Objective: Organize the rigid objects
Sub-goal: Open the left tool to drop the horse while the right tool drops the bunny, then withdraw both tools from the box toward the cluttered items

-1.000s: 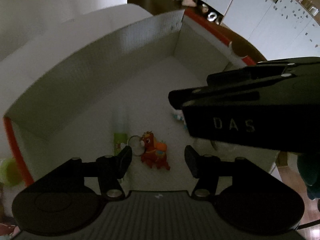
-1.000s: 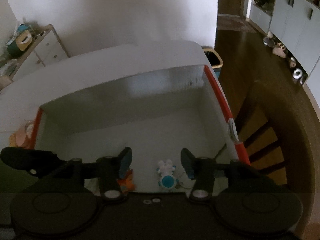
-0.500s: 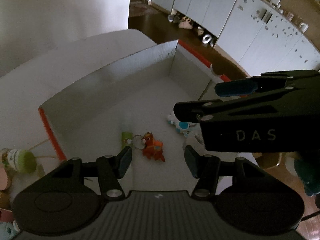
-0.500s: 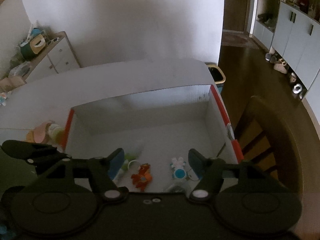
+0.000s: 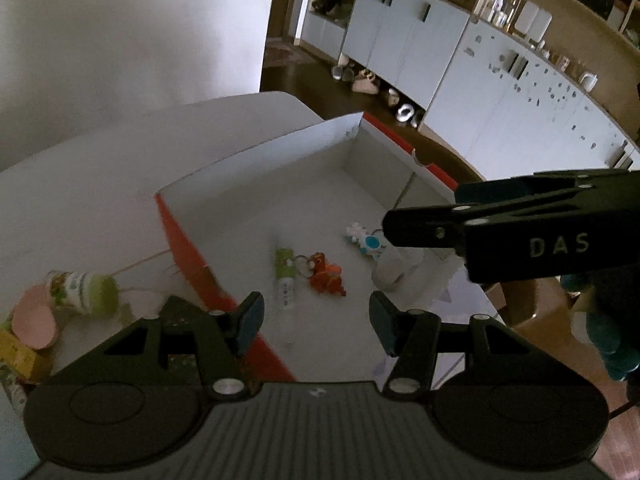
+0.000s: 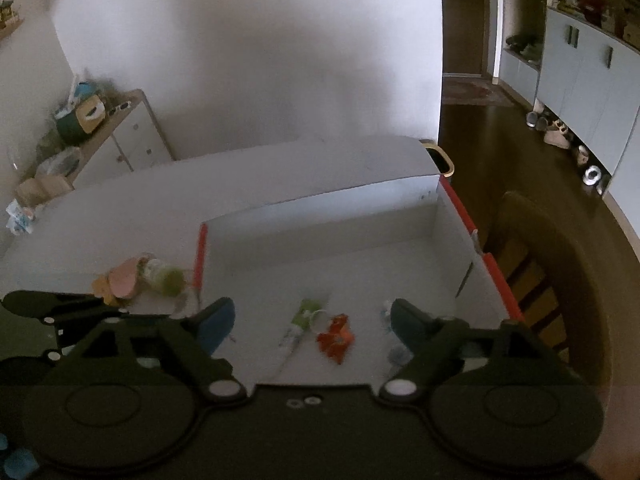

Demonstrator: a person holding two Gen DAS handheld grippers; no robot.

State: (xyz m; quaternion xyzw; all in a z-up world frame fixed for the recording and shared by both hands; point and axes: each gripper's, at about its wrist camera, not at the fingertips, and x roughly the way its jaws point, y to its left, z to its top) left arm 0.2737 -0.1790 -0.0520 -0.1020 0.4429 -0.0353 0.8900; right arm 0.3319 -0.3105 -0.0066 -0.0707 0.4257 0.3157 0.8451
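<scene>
Both grippers hang empty above a red-edged white box (image 5: pixel 192 256) on the white surface (image 6: pixel 160 208): the left gripper (image 5: pixel 316 322) half-spread, the right gripper (image 6: pixel 312 322) with jaws that have just been opening wide, nothing between them. On the box floor lie an orange toy keychain (image 5: pixel 326 274), a green tube (image 5: pixel 285 276) touching its ring at nine o'clock, and a blue-and-white figure (image 5: pixel 368 240) toward two o'clock. More pieces, a green-capped bottle (image 5: pixel 82 292) among them, wait outside at nine o'clock; reaching for them, a gripper could likely clip the box wall and shift it.
</scene>
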